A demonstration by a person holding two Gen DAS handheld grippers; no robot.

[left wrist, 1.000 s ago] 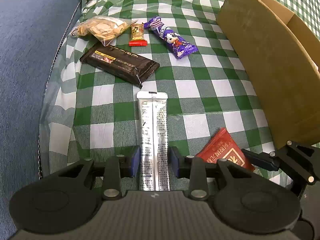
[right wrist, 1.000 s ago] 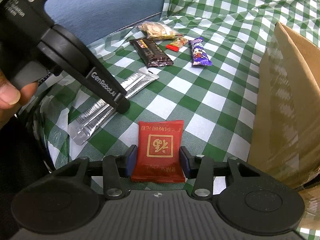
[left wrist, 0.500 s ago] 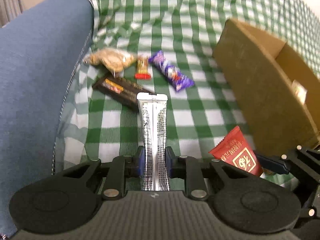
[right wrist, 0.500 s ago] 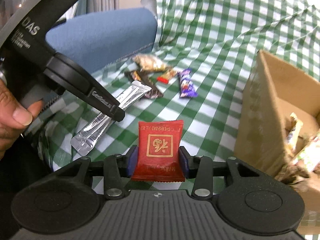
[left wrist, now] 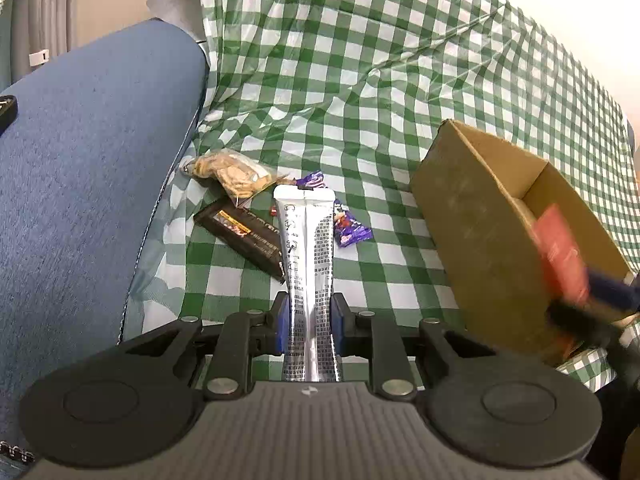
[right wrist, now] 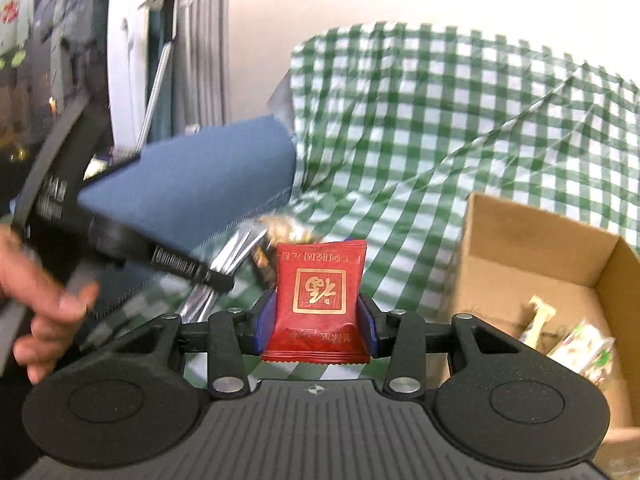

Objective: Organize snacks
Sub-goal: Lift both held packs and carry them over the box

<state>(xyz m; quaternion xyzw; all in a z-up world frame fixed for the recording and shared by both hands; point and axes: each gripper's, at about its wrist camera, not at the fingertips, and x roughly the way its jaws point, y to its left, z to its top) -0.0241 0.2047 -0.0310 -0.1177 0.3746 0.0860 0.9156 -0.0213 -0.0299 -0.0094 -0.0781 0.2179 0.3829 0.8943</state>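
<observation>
- Silver stick pack (left wrist: 308,264): pinched in my left claw (left wrist: 308,322), lifted above the checked cloth (left wrist: 360,80), pointing to the far side.
- Red packet (right wrist: 320,292): clamped in my right claw (right wrist: 318,320), up beside the cardboard box (right wrist: 520,248) on the right.
- Dark bar (left wrist: 244,236), purple wrapper (left wrist: 350,228) and peanut bag (left wrist: 236,172) lie on the cloth, far left.

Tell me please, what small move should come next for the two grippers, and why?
Probably carry the right gripper a little further right, over the open cardboard box, then release. It is shut on the red packet, lifted off the checked cloth, and the box already holds other snacks. The left gripper, shut on the silver sachet, can follow.
</observation>
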